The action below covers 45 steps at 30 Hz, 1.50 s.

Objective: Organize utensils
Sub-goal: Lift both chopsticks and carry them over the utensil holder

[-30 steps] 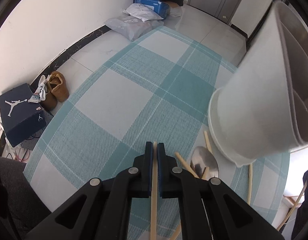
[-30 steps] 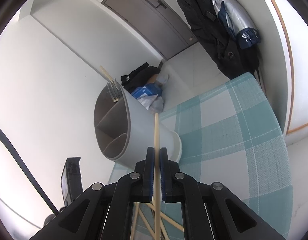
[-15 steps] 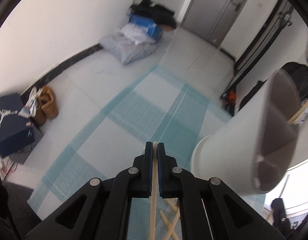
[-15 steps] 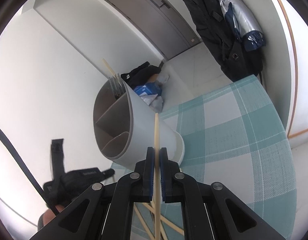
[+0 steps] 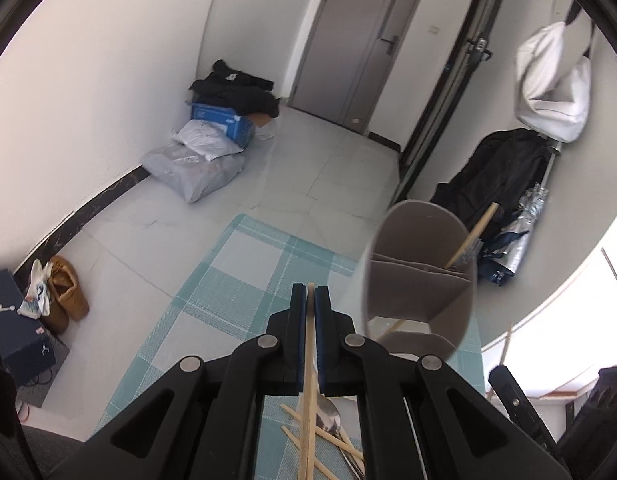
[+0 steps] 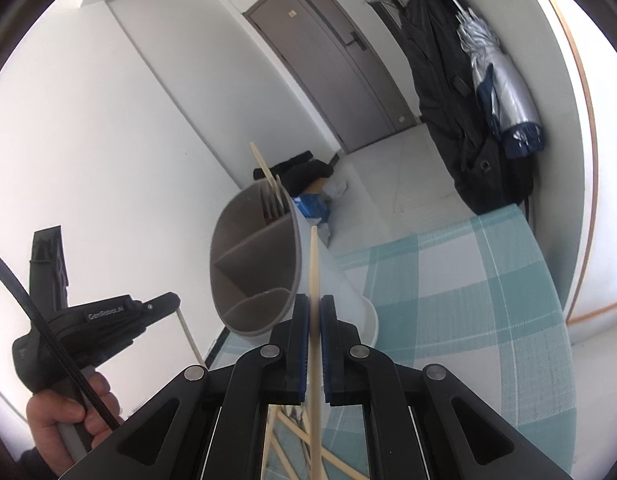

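Left hand-held gripper clamped on wooden chopstick, tip barely past pads. Right hand-held gripper clamped on second chopstick, tip projecting far ahead. Grey divided utensil holder just beyond both, tilted, mouth toward cameras; forks and one chopstick in back compartment. Loose chopsticks and spoon crossed on teal checked worktop.

Left gripper and right gripper: jaws closed, lower centre of frame. Hand lower left.
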{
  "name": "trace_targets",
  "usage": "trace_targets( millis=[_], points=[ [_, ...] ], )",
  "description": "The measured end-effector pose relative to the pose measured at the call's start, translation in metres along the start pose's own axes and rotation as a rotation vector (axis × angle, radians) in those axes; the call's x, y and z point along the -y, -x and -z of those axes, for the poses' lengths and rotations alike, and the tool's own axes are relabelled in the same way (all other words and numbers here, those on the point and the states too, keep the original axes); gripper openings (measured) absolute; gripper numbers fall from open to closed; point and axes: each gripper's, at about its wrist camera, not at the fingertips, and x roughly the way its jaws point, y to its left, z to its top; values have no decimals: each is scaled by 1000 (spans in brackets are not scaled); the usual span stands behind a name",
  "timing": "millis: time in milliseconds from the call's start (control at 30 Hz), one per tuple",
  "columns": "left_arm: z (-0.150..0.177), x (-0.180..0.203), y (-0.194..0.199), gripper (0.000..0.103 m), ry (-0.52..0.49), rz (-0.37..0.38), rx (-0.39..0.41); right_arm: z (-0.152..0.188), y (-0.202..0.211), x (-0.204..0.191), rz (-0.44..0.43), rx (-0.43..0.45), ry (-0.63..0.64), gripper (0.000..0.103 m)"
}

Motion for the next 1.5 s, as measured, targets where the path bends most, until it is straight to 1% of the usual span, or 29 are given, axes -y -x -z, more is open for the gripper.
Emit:
trace_targets(
  millis=[167,233,300,433,600,833,1133,1333,1500],
  points=[
    [-1,7,17,1,-77,37,14,-3,9,-9,8,45,24,5],
    [-1,6,20,1,-98,51,11,-4,15,-12,-18,75,22,5],
    [-2,7,28,1,-119,59,16,-4,20,-18,-9,93,54,5],
    [-4,8,41,1,-129,85,18,-3,28,-31,7,103,101,5],
    [-8,11,60,1,-144,128,32,-6,41,-47,24,135,132,5],
    [-16,15,79,1,-164,178,55,-19,58,-70,34,184,184,5],
    [-40,19,91,1,-156,239,77,-49,66,-100,4,275,230,5],
    [-68,25,94,1,-150,270,103,-83,59,-119,-26,321,260,5],
    [-93,32,88,1,-133,298,127,-115,44,-125,-60,329,272,5]
  ],
)
